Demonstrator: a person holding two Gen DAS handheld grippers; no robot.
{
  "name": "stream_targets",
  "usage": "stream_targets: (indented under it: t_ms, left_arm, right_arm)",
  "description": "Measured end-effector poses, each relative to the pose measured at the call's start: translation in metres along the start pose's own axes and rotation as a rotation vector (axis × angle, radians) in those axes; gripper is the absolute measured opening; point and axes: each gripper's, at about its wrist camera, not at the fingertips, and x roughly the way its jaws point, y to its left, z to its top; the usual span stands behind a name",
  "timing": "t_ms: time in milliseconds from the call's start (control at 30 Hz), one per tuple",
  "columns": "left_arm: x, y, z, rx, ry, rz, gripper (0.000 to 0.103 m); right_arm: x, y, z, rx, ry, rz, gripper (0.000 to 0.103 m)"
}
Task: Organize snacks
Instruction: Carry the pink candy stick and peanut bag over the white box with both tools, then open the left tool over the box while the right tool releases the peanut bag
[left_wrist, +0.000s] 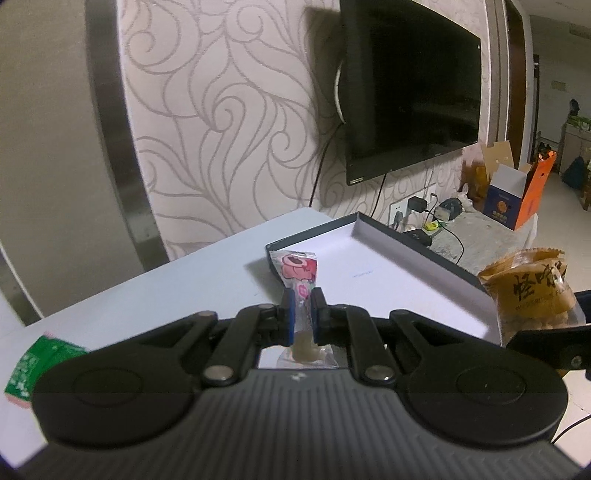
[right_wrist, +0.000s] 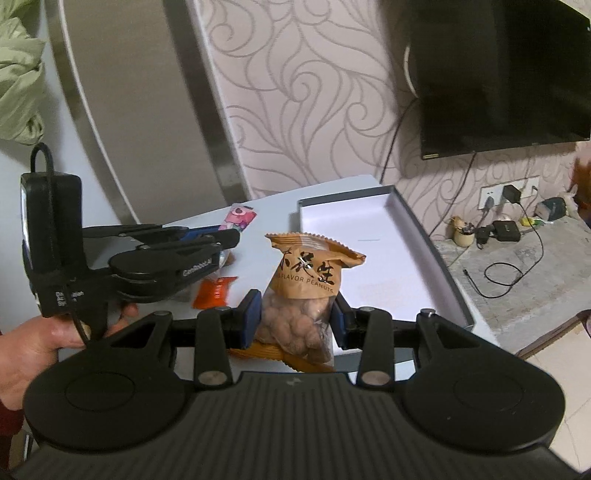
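Note:
My left gripper is shut on a slim pink snack packet with a cartoon print, held above the white table just left of a shallow grey-rimmed box lid. My right gripper is shut on a brown bag of peanuts, held over the near left part of the box lid. The peanut bag also shows in the left wrist view. The left gripper shows from the side in the right wrist view, with the pink packet at its tips.
A green packet lies on the table at the left. An orange packet lies under the left gripper. A wall-mounted TV, a socket with chargers and a cluttered counter stand at the right.

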Motion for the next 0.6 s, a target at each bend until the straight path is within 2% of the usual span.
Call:
stream_targets:
  t_ms: [333,600]
  left_arm:
    - [0.042,-0.039,0.019,0.016,0.006,-0.032,0.012]
    - [0.072,-0.053,0.031,0.024,0.012,0.004,0.014]
  right_arm:
    - [0.027,-0.05,0.011,0.01,0.026,-0.049,0.045]
    - [0.058,-0.065,0.024,-0.069,0.046,-0.044,0.045]
